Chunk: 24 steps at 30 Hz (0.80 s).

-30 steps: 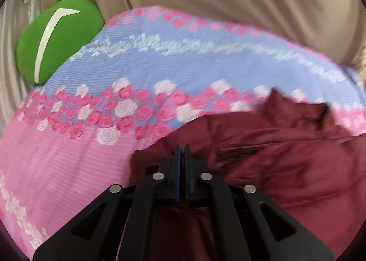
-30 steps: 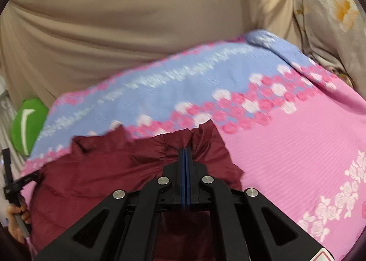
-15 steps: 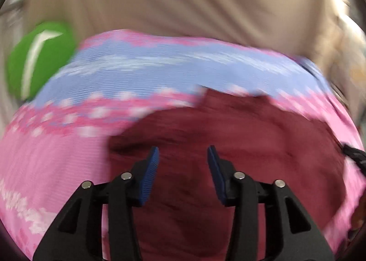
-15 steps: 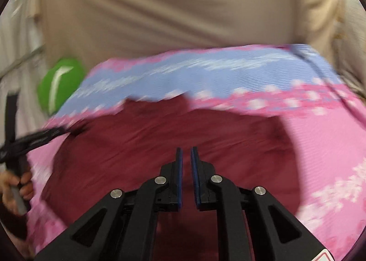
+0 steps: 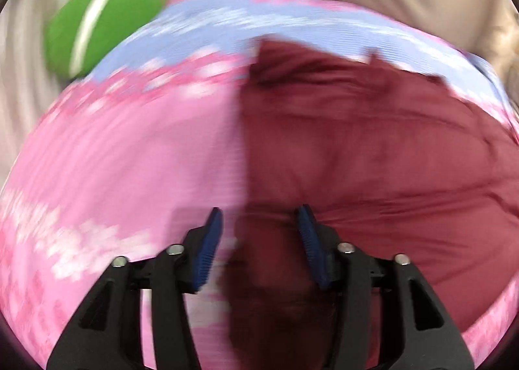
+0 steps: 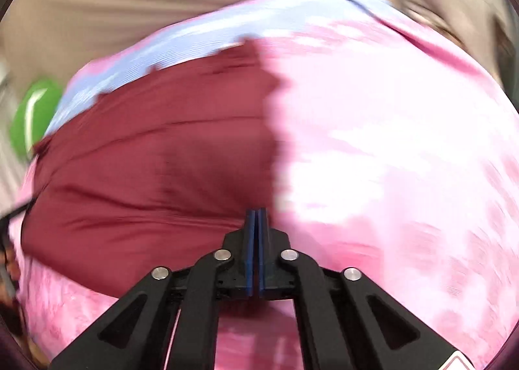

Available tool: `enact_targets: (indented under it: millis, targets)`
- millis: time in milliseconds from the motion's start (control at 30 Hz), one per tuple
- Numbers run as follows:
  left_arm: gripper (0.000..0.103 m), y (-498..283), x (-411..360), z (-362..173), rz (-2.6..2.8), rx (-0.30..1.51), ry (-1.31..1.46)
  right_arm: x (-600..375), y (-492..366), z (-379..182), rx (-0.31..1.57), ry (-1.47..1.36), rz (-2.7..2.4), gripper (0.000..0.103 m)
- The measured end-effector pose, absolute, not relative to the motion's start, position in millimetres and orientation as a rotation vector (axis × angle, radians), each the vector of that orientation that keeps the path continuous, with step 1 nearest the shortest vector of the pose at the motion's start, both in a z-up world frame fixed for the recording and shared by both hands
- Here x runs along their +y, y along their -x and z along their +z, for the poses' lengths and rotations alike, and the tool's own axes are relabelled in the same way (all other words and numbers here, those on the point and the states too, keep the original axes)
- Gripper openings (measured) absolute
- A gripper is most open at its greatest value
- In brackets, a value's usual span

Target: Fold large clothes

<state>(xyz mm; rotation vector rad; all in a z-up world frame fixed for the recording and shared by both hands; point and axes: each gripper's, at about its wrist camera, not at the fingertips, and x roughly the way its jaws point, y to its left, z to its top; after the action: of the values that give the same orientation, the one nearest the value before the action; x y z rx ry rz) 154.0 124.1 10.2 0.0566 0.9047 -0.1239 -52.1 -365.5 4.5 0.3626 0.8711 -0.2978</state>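
Dark red fabric garment (image 5: 373, 155) on pink-and-blue floral bedsheet (image 5: 129, 155), green cushion (image 5: 94, 19) behind; left gripper (image 5: 258, 224) wide, right gripper (image 6: 256, 217) closed, grasp indeterminate.

I can read no text or numbers anywhere. The sticker (image 6: 459, 363) at the lower right is cropped and blurred.

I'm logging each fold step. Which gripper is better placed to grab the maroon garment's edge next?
Left, probably: the left gripper is open, straddling the maroon garment at its edge. The right gripper is shut, apparently on nothing.
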Motion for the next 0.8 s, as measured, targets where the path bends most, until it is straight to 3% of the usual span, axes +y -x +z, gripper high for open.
enact_targets:
  millis: [33,233,333,467,533,567,600,633,667,733,800]
  targets:
    - [0.052,-156,132,16,-0.124,0.908,-0.022,-373,57,8,0.873,-0.351,-0.373,0.017]
    - [0.051,-165,90,81,-0.226,0.763,-0.017,-342,21,70,0.719,-0.300,-0.219,0.018]
    - [0.069,-185,48,95,-0.298,0.746,-0.057,-318,-23,93,0.646,-0.200,-0.171,0.054]
    - [0.088,-232,52,85,-0.164,0.757,-0.044,-339,-74,86,0.652,-0.179,-0.269,0.068]
    - [0.089,-251,71,72,-0.110,0.797,-0.001,-366,-98,63,0.739,-0.239,-0.280,0.069]
    - [0.087,-265,81,60,-0.093,0.848,0.020,-373,-107,54,0.777,-0.259,-0.282,0.065]
    - [0.067,-275,86,52,-0.101,0.884,0.036,-379,-115,44,0.814,-0.279,-0.281,0.053]
    - [0.048,-286,89,42,-0.140,0.934,0.052,-381,-121,36,0.838,-0.297,-0.267,0.015]
    - [0.021,-295,89,34,-0.183,0.984,0.065,-381,-124,33,0.847,-0.327,-0.230,0.006]
    - [0.010,-303,89,30,-0.200,0.991,0.083,-371,-120,48,0.767,-0.330,-0.206,0.004]
    - [0.008,-308,86,34,-0.172,0.951,0.061,-362,-115,70,0.654,-0.288,-0.206,0.004]
